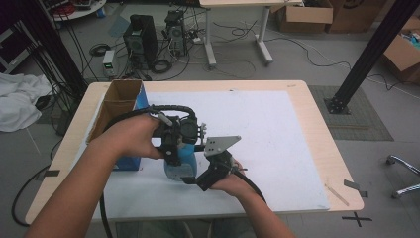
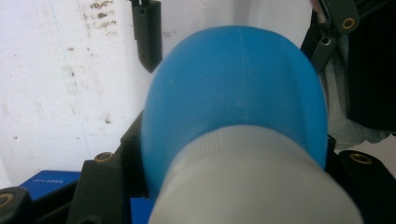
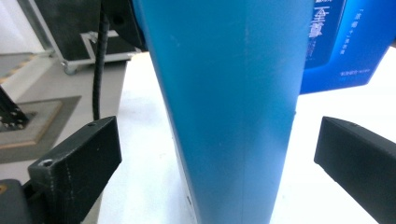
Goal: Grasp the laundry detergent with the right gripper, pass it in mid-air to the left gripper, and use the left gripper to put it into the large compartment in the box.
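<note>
The blue bottle (image 1: 181,161) stands on the white sheet (image 1: 277,144) of the bench (image 1: 317,134), just right of the blue carton (image 1: 130,106). My left claw (image 1: 174,148) is clamped on the bottle's upper part, near its white cap (image 2: 252,182). My right claw (image 3: 219,154) stands wide, its jaws apart from the bottle's sides, body between them untouched.

Risk, in my judgement: one high grip carries the bottle alone; a slack wrist could tip it, or it could knock the carton.

Beyond the carton, the sheet lies bare. Past the bench: computer towers (image 1: 141,37), loose cables, cardboard boxes (image 1: 304,15).
</note>
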`<state>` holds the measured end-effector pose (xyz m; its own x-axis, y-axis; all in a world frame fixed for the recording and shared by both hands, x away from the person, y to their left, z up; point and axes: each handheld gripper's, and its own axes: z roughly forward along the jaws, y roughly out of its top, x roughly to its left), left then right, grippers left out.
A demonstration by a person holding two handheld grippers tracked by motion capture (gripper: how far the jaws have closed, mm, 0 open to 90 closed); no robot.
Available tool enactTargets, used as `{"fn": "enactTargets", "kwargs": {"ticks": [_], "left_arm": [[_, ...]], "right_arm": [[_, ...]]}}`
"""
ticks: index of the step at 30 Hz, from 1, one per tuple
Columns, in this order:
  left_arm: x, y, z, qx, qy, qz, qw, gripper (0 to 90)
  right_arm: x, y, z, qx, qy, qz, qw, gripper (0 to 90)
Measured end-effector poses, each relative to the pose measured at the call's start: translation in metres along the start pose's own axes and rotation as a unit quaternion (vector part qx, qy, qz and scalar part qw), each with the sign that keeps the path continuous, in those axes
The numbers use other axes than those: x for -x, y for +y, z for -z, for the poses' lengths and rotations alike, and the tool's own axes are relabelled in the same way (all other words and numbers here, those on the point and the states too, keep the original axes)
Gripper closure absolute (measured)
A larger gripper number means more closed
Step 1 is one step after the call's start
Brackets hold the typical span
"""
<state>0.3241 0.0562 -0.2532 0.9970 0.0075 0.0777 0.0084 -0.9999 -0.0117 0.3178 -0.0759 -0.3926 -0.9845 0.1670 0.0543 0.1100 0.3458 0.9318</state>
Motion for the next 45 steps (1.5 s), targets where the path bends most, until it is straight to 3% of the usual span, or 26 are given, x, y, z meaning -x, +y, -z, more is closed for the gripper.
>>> {"fn": "enactTargets", "kwargs": {"ticks": [2, 5, 9, 14, 21, 26, 27, 30, 31, 32, 33, 34, 35, 36, 37, 38, 39, 41, 42, 44, 45], "left_arm": [[0.000, 0.001, 0.000, -0.002, -0.001, 0.000, 1.0000, 39.1], [-0.001, 0.001, 0.000, -0.003, 0.000, -0.001, 1.0000, 39.1], [-0.003, 0.000, 0.001, -0.004, -0.002, 0.003, 1.0000, 39.1], [-0.006, -0.004, 0.001, -0.005, -0.003, 0.012, 0.9999, 39.1], [-0.010, -0.008, 0.003, -0.007, -0.005, 0.023, 0.9997, 39.1], [-0.015, -0.013, 0.009, -0.010, -0.007, 0.038, 0.9992, 39.1], [-0.017, -0.013, 0.012, -0.011, -0.006, 0.045, 0.9989, 39.0], [-0.022, -0.016, 0.023, -0.019, -0.004, 0.073, 0.9971, 39.1], [-0.022, -0.016, 0.023, -0.019, -0.004, 0.073, 0.9971, 39.1], [-0.025, -0.018, 0.027, -0.021, -0.002, 0.080, 0.9966, 39.1], [-0.026, -0.019, 0.030, -0.021, -0.002, 0.087, 0.9960, 39.0], [-0.029, -0.020, 0.036, -0.021, -0.002, 0.100, 0.9948, 39.0], [-0.029, -0.020, 0.036, -0.021, -0.002, 0.100, 0.9948, 39.0], [-0.031, -0.021, 0.040, -0.020, -0.002, 0.108, 0.9940, 39.0], [-0.033, -0.022, 0.044, -0.018, -0.003, 0.118, 0.9929, 39.0], [-0.035, -0.023, 0.046, -0.015, -0.003, 0.124, 0.9922, 39.0], [-0.037, -0.024, 0.051, -0.014, -0.002, 0.132, 0.9912, 39.0], [-0.040, -0.026, 0.057, -0.011, -0.002, 0.143, 0.9897, 39.0], [-0.041, -0.027, 0.061, -0.009, -0.002, 0.147, 0.9891, 39.0], [-0.045, -0.030, 0.071, 0.000, -0.002, 0.158, 0.9875, 39.0], [-0.045, -0.030, 0.071, 0.000, -0.002, 0.158, 0.9875, 39.0]], "right_arm": [[0.001, 0.000, 0.002, 0.009, 0.006, -0.004, 0.9999, 6.7], [0.001, 0.000, 0.005, 0.016, -0.001, -0.004, 0.9999, 5.9], [0.002, 0.001, 0.009, 0.017, 0.001, -0.003, 0.9998, 0.3], [0.001, 0.003, 0.016, 0.003, 0.004, 0.006, 1.0000, 0.0], [0.004, 0.007, 0.025, -0.020, 0.011, -0.005, 0.9997, 0.0], [0.009, 0.015, 0.039, -0.058, 0.017, -0.014, 0.9981, 0.0], [0.011, 0.020, 0.046, -0.084, 0.016, -0.013, 0.9962, 0.0], [0.014, 0.028, 0.055, -0.126, 0.016, -0.012, 0.9919, 0.0], [0.014, 0.028, 0.055, -0.126, 0.016, -0.012, 0.9919, 0.0], [0.016, 0.031, 0.058, -0.142, 0.021, -0.012, 0.9895, 0.0], [0.018, 0.035, 0.063, -0.161, 0.018, -0.009, 0.9868, 0.0], [0.022, 0.040, 0.068, -0.192, 0.026, -0.012, 0.9810, 0.0], [0.023, 0.042, 0.071, -0.203, 0.023, -0.010, 0.9789, 0.0], [0.023, 0.042, 0.071, -0.203, 0.023, -0.010, 0.9789, 0.0], [0.027, 0.048, 0.076, -0.234, 0.032, -0.015, 0.9715, 0.0], [0.027, 0.048, 0.076, -0.234, 0.032, -0.015, 0.9715, 0.0], [0.028, 0.050, 0.078, -0.245, 0.027, -0.014, 0.9691, 0.0], [0.033, 0.053, 0.085, -0.285, 0.030, -0.015, 0.9580, 0.0], [0.033, 0.053, 0.085, -0.285, 0.030, -0.015, 0.9580, 0.0], [0.037, 0.057, 0.094, -0.308, 0.038, -0.021, 0.9503, 0.0], [0.037, 0.058, 0.096, -0.314, 0.042, -0.024, 0.9483, 0.0]]}}
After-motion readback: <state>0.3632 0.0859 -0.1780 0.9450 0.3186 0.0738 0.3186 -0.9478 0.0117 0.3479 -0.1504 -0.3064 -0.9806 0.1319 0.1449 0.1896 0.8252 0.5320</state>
